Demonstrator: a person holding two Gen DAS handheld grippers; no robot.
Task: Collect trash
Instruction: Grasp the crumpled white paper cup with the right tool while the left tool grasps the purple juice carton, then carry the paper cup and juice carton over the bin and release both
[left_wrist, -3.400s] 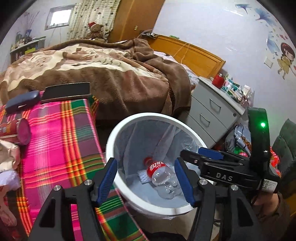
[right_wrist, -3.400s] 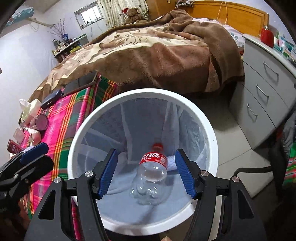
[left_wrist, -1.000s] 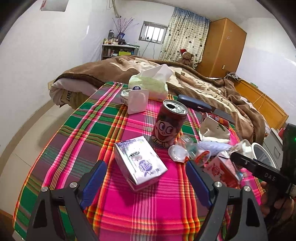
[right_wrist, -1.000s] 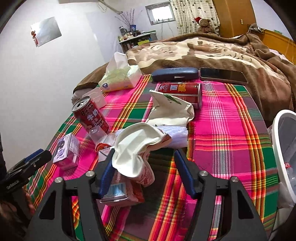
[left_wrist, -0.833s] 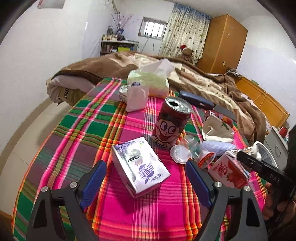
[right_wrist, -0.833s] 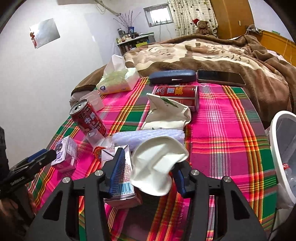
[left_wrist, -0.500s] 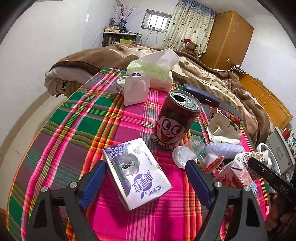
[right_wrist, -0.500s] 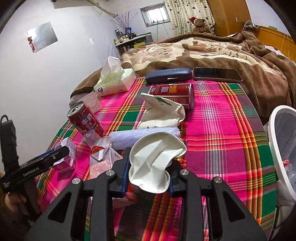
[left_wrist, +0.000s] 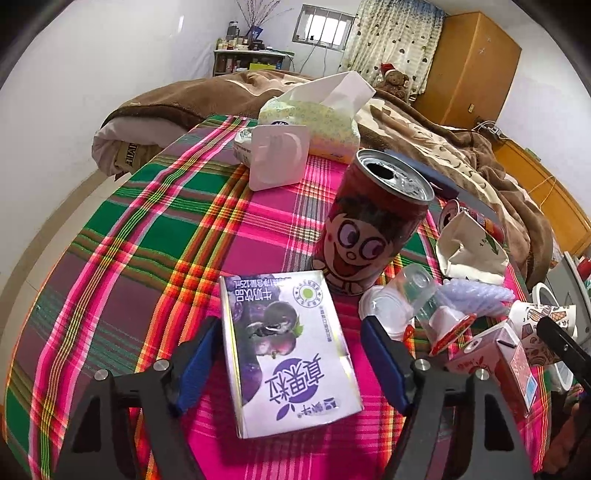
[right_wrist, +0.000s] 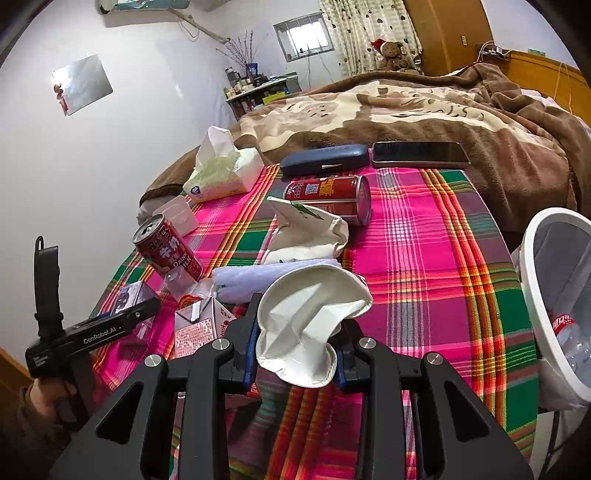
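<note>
My right gripper (right_wrist: 295, 354) is shut on a crushed white paper cup (right_wrist: 310, 317), held just above the plaid tablecloth (right_wrist: 424, 258). My left gripper (left_wrist: 291, 365) is open, its fingers either side of a purple milk carton (left_wrist: 288, 347) lying flat on the cloth. A white trash bin (right_wrist: 532, 302) with a plastic bottle inside stands at the table's right edge. An upright red can (left_wrist: 369, 236), a red-white carton (left_wrist: 495, 350), clear plastic cups (left_wrist: 406, 299) and a lying red can (right_wrist: 328, 197) are on the table.
A tissue pack (left_wrist: 314, 118), a white lid (left_wrist: 277, 155), a crumpled white bag (right_wrist: 306, 232), a blue glasses case (right_wrist: 325, 158) and a phone (right_wrist: 419, 152) lie toward the far side. A bed with a brown blanket (right_wrist: 443, 107) is behind the table.
My right gripper has closed on the paper cup and lifted it slightly. My left gripper has moved forward so the purple carton sits between its open fingers.
</note>
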